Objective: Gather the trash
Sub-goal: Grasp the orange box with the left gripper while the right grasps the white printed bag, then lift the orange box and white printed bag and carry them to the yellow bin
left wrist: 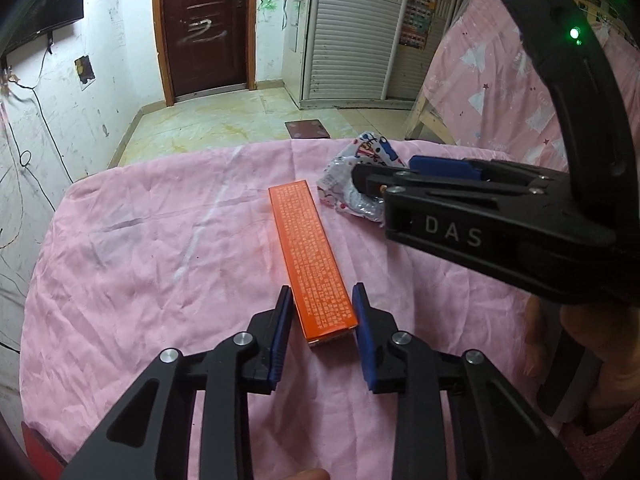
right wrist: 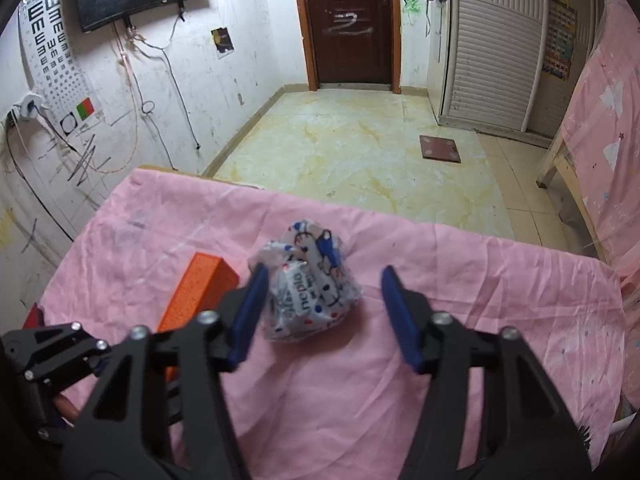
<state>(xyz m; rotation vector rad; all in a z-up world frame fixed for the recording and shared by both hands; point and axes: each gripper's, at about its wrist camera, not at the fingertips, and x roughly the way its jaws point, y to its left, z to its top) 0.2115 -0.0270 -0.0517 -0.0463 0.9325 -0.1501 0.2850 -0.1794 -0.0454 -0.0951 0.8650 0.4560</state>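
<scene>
Pickup underway: your left hand-held gripper clamps the orange box on the pink-covered counter; your right hand-held gripper, jaws apart, straddles the crumpled wrapper. Next, squeeze and lift both.

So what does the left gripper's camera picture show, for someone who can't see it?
The left gripper is closed on the near end of a long orange cardboard box lying on a pink cloth-covered table. The right gripper reaches around a crumpled printed plastic wrapper.
</scene>
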